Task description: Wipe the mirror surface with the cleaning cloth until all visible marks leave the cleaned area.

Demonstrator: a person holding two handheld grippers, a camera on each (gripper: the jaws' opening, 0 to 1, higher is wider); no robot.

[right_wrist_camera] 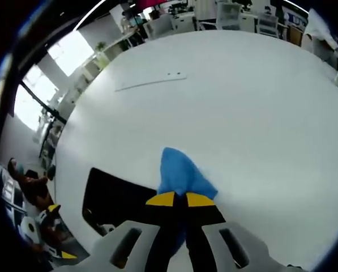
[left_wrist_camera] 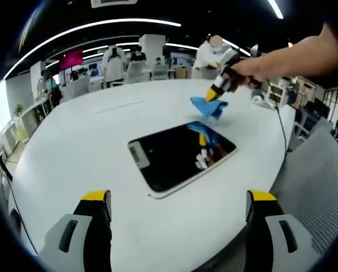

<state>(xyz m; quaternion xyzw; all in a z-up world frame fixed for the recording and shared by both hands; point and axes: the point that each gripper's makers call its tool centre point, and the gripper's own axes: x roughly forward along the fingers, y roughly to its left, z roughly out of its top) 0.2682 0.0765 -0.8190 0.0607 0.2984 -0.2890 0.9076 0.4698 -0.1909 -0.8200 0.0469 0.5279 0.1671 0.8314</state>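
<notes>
An open-plan office is stretching out behind a big white table, with desks, chairs and a few people standing along the far side. Nearest the left gripper, whose jaws are gaping wide with nothing between them, the dark mirror is lying flat on the tabletop. Further right, the right gripper is pinching the blue cleaning cloth with its jaws closed tight, hanging it just above the table beyond the mirror's far edge. Wiping is looking about to begin, I'd say; next, the cloth is needing to come down onto the glass and sweep across it.
</notes>
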